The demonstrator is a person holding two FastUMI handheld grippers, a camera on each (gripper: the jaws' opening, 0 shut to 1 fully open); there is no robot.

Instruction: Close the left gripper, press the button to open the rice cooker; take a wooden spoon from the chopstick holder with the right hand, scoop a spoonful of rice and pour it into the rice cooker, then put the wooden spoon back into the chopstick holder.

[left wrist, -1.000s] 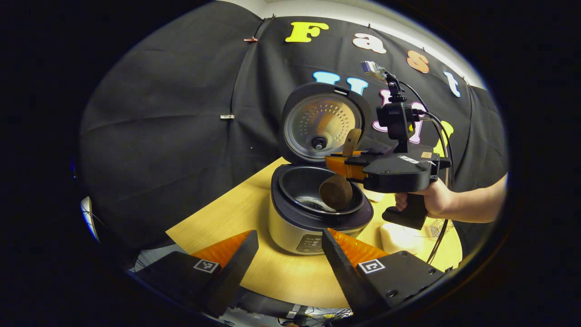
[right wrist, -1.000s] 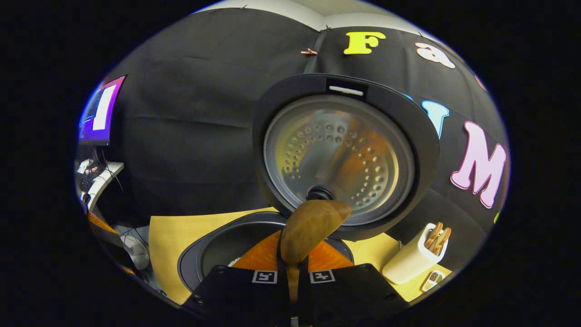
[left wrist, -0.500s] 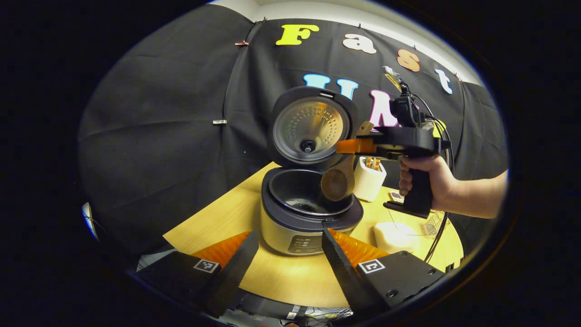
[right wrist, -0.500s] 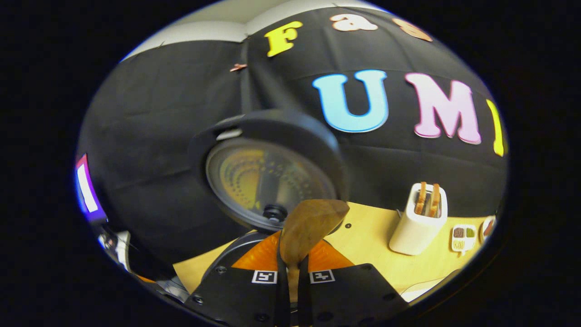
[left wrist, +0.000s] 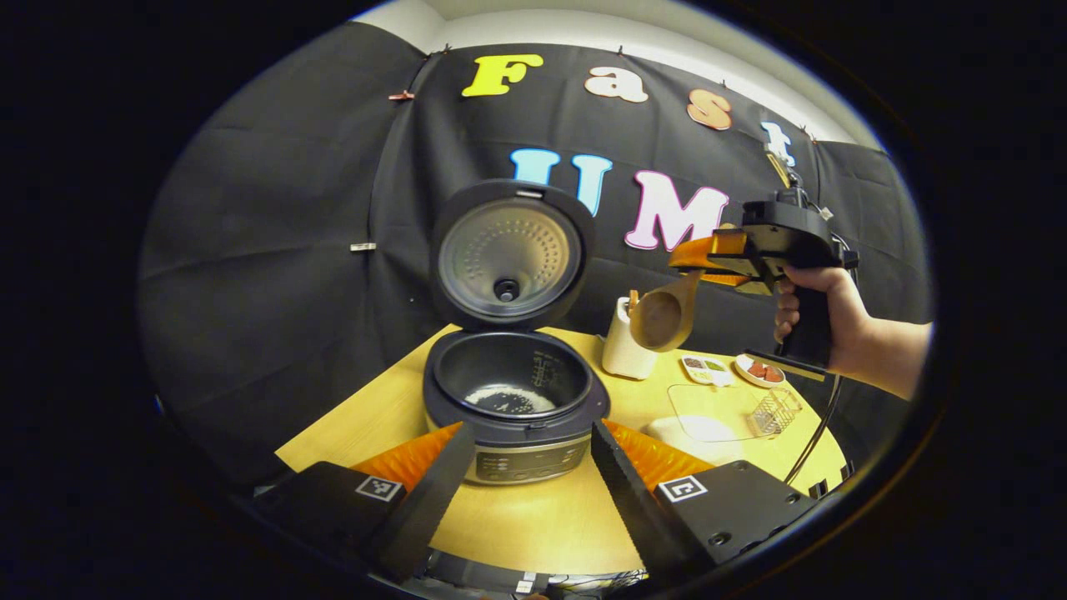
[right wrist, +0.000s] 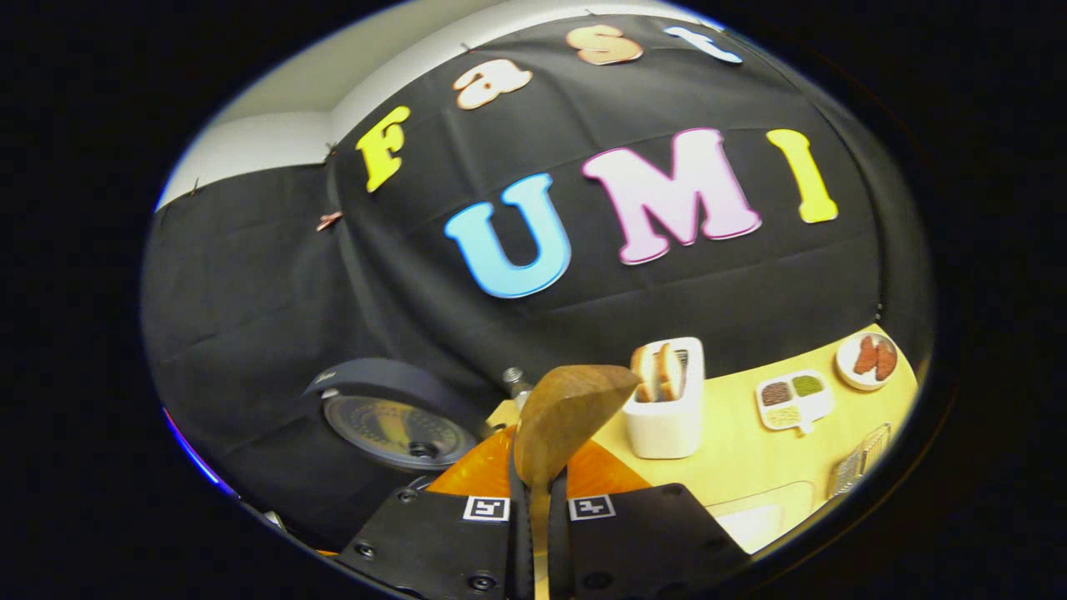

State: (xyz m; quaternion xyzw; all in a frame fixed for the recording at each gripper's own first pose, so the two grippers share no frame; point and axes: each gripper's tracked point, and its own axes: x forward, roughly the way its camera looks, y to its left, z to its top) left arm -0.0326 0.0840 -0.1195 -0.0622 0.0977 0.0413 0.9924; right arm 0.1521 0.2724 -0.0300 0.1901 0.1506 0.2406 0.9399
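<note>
Rice cooker (left wrist: 513,392) stands on the bench (left wrist: 533,521) with its lid up and a little rice lying in the pot – the left claw (left wrist: 523,467) hangs in front of it, fingers spread wide and holding nothing. To the right of the cooker and higher, the right claw (left wrist: 696,254) pinches the wooden spoon (left wrist: 660,317) by its handle, the bowl just in front of the chopstick holder (left wrist: 621,350), which stands beside the cooker.
</note>
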